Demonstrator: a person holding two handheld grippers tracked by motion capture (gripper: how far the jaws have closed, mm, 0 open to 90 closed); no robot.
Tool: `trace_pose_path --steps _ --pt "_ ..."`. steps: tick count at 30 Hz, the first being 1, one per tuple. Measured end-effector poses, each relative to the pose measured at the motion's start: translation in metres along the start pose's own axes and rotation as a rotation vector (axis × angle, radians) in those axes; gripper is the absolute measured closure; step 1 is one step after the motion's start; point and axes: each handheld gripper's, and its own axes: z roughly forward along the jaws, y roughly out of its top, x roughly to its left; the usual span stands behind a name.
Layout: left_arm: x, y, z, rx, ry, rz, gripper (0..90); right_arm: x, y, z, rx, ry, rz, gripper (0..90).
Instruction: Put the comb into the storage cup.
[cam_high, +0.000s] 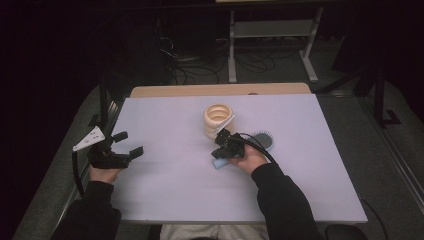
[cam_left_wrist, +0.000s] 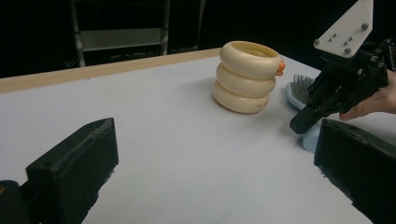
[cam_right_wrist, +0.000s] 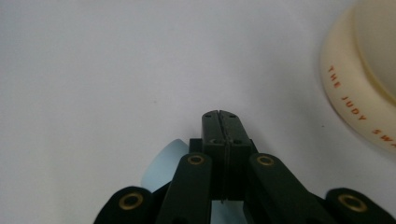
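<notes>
A cream holder of three stacked rings (cam_high: 218, 119) (cam_left_wrist: 246, 77) stands upright near the middle of the white table (cam_high: 175, 185). A light blue hairbrush (cam_high: 262, 138) (cam_left_wrist: 299, 91) lies flat just right of it, its handle (cam_high: 219, 163) (cam_right_wrist: 163, 163) pointing toward the person. My right gripper (cam_high: 218, 152) (cam_left_wrist: 299, 126) (cam_right_wrist: 220, 116) is shut, jaws pressed together with nothing between them, tips angled down just over the brush handle. The holder's lettered rim (cam_right_wrist: 355, 107) is close at its right. My left gripper (cam_high: 128, 143) (cam_left_wrist: 215, 135) rests open at the table's left, facing the holder.
A wooden strip (cam_high: 220, 90) edges the table's far side. Behind it stand a metal shelf frame (cam_high: 272, 30) and loose cables on the floor (cam_high: 200, 65). An orange bit (cam_left_wrist: 280, 67) shows at the holder's upper ring.
</notes>
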Motion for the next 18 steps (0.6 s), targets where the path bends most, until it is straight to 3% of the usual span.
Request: trace_pose_path --steps 18 --pt "0.001 0.000 0.001 0.007 0.000 -0.004 0.0 0.011 -0.017 -0.009 0.021 0.021 -0.031 88.5"
